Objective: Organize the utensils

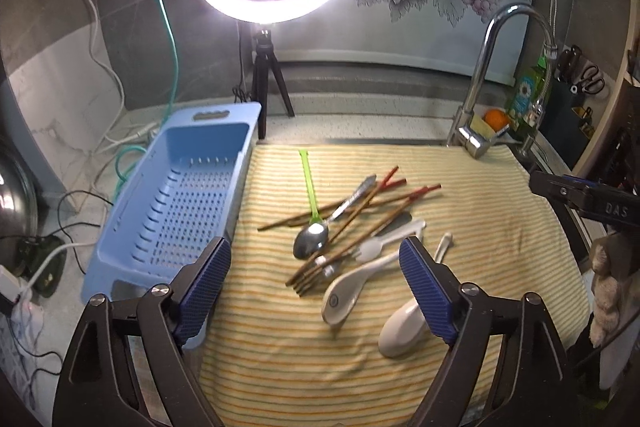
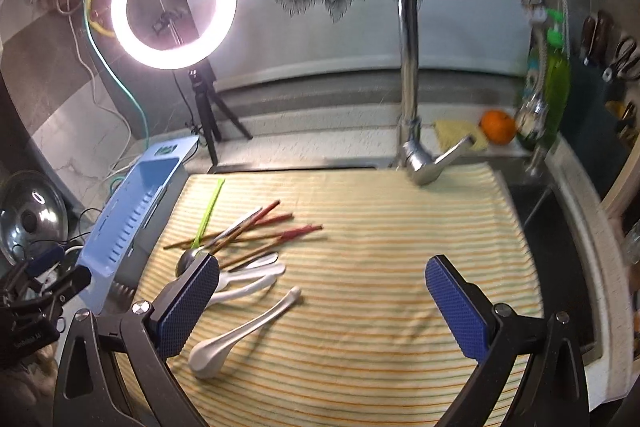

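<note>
Utensil pile (image 1: 344, 227) on towel (image 1: 480, 227), ahead of left gripper (image 1: 316, 287), between its fingers. Basket (image 1: 176, 203) left of left gripper, beside towel. Ladle spoon (image 1: 400, 331) just inside its right finger. Faucet (image 2: 412, 67) ahead of right gripper (image 2: 320, 307), behind towel; pile to right gripper's left.

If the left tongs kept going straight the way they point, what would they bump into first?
Probably the pile of cutlery on the striped towel, likely the metal spoon or fork; depth is hard to judge.
</note>
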The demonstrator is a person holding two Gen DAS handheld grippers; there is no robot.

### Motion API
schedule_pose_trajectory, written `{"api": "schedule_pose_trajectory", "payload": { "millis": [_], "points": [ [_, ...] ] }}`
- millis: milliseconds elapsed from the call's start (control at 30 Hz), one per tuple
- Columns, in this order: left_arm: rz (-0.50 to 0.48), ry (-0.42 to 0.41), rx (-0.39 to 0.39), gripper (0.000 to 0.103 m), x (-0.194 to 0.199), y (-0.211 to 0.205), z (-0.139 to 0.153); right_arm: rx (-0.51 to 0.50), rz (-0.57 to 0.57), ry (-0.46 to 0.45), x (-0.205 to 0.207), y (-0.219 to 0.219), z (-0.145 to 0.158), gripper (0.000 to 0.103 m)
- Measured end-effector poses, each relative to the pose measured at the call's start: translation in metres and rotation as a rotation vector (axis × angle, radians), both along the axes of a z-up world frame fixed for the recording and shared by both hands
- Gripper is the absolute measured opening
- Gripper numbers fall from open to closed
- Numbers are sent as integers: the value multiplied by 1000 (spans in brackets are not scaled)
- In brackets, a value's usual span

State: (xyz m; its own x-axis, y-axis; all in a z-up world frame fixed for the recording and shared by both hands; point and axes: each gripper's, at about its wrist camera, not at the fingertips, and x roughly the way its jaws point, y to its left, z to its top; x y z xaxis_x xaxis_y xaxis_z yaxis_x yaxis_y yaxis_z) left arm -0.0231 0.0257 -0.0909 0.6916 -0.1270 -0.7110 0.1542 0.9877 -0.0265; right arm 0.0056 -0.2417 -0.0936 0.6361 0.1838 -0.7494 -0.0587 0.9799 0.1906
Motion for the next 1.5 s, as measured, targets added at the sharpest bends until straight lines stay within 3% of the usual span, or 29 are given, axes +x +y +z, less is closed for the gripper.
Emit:
{"api": "schedule_pose_trajectory", "payload": {
  "millis": [200, 367, 433, 567, 767, 833, 933, 1033, 1200, 1300, 1500],
  "points": [
    [-71, 67, -29, 79, -6, -7, -24, 124, 50, 158, 13, 5, -38, 90],
    [-145, 104, -35, 77, -13, -20, -43, 221, 52, 290, 24, 9, -74, 74],
    [-176, 111, -16, 77, -15, -27, -49, 250, 55, 339, 27, 11, -88, 64],
    [-228, 111, 35, 77, -17, -39, -60, 275, 61, 387, 32, 17, -103, 61],
    [-232, 139, 28, 77, -12, -38, -71, 354, 60, 477, 42, 23, -116, 49],
    [-226, 135, 29, 77, -12, -36, -71, 386, 61, 510, 43, 23, -122, 40],
    [-214, 135, 36, 77, -13, -31, -72, 434, 72, 550, 41, 27, -132, 38],
    [-198, 141, 38, 77, -12, -26, -74, 416, 85, 550, 38, 36, -131, 32],
    [-182, 136, 36, 77, -11, -20, -73, 280, 76, 452, 37, 46, -106, 25],
    [-187, 134, 23, 77, -11, -20, -73, 302, 121, 425, 41, 51, -96, 25],
    [-201, 143, 16, 77, -14, -25, -76, 267, 228, 481, 60, 87, -105, 25]
  ]
}}
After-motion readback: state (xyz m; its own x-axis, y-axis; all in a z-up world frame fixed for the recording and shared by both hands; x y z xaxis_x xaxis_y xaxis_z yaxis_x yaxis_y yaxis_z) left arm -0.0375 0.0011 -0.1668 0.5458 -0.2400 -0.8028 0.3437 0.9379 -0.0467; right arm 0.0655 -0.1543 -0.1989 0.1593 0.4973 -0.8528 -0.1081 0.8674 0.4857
